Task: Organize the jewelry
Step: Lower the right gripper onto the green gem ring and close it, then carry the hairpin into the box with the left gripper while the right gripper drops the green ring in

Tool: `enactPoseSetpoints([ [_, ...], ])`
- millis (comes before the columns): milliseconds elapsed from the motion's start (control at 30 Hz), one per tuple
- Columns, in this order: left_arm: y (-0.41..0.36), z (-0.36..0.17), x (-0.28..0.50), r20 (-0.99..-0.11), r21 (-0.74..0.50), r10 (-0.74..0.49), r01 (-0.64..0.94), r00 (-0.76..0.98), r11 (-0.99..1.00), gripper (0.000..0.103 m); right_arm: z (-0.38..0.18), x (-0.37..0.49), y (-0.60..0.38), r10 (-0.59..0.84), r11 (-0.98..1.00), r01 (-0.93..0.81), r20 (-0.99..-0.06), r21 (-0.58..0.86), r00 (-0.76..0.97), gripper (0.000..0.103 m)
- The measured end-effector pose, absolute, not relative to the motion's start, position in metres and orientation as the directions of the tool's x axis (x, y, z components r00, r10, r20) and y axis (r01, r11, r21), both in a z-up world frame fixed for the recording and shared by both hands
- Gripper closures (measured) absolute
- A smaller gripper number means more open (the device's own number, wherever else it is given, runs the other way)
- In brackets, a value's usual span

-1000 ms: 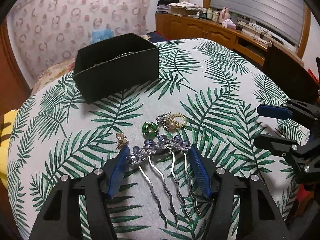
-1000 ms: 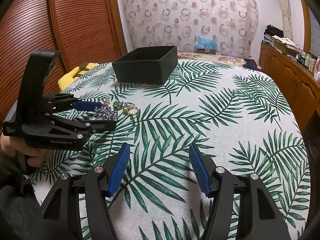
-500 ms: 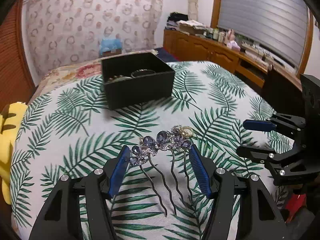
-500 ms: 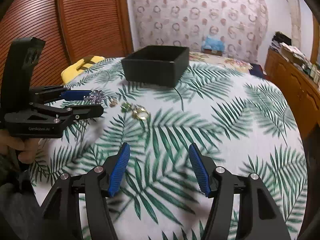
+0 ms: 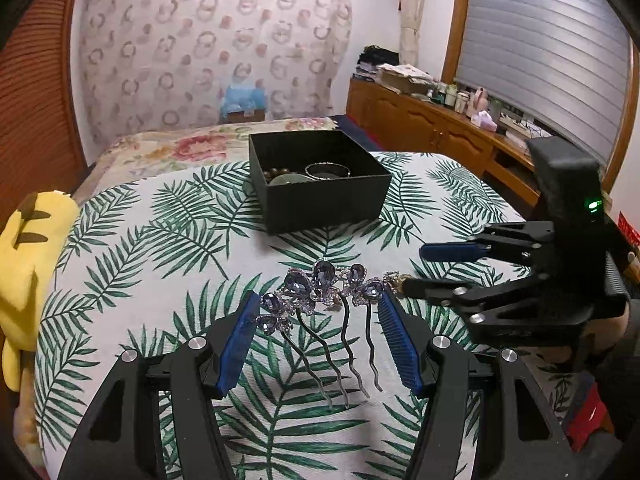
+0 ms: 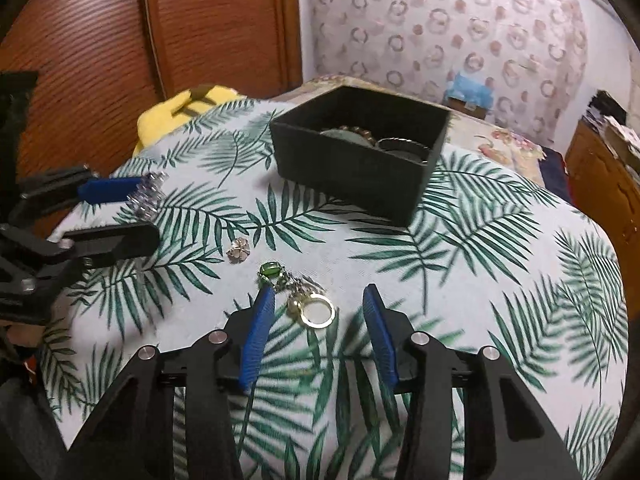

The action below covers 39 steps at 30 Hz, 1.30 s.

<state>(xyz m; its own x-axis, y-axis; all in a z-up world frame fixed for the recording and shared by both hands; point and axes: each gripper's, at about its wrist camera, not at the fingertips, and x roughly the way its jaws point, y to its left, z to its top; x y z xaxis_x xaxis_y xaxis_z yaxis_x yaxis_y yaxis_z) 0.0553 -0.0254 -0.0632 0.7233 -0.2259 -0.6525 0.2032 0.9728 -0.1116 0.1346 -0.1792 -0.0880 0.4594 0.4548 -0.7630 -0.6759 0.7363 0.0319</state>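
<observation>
Two grippers: my left gripper [image 5: 316, 316] clamps the hair comb [image 5: 320, 292]; my right gripper [image 6: 320, 312], jaws closing, brackets the gold ring [image 6: 318, 311]; box [image 6: 352, 168] at twelve o'clock.

Both wrist cameras look steeply down from close above the cloth [image 5: 168, 236], facing the box [image 5: 320, 184]: the left from its near side, the right from its near-right corner [image 6: 356, 148]. Both show box and cloth.

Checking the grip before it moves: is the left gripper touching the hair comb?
Touching. The left wrist view shows the hair comb spanning the left gripper, its jewelled ends against both blue pads.
</observation>
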Motion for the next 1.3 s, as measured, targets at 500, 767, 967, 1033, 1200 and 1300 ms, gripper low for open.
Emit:
enactPoseSetpoints([
  [500, -0.021, -0.066, 0.054, -0.655, -0.124, -0.230, 0.197, 0.720, 0.972, 0.044, -0.095, 0.146, -0.155, 0.466, 0.683, -0.731, -0.778, 0.014, 0.421, 0.081],
  [767, -0.019, -0.066, 0.057, -0.656, -0.129, -0.234, 0.200, 0.717, 0.971, 0.044, -0.092, 0.142, -0.157, 0.480, 0.669, -0.743, -0.771, 0.014, 0.418, 0.099],
  [967, -0.020, -0.066, 0.057, -0.656, -0.128, -0.230, 0.194, 0.719, 0.973, 0.044, -0.086, 0.141, -0.158, 0.495, 0.673, -0.739, -0.749, 0.010, 0.440, 0.099],
  [1033, -0.019, -0.066, 0.059, -0.655, -0.131, -0.230, 0.192, 0.720, 0.973, 0.044, -0.081, 0.141, -0.159, 0.504, 0.675, -0.738, -0.737, 0.010, 0.451, 0.099],
  [1200, -0.017, -0.064, 0.066, -0.650, -0.135, -0.229, 0.187, 0.725, 0.973, 0.044, -0.062, 0.144, -0.164, 0.519, 0.682, -0.731, -0.706, 0.002, 0.482, 0.099],
  [1300, -0.015, -0.063, 0.070, -0.645, -0.134, -0.227, 0.185, 0.730, 0.974, 0.044, -0.051, 0.148, -0.165, 0.521, 0.689, -0.725, -0.692, -0.006, 0.501, 0.099],
])
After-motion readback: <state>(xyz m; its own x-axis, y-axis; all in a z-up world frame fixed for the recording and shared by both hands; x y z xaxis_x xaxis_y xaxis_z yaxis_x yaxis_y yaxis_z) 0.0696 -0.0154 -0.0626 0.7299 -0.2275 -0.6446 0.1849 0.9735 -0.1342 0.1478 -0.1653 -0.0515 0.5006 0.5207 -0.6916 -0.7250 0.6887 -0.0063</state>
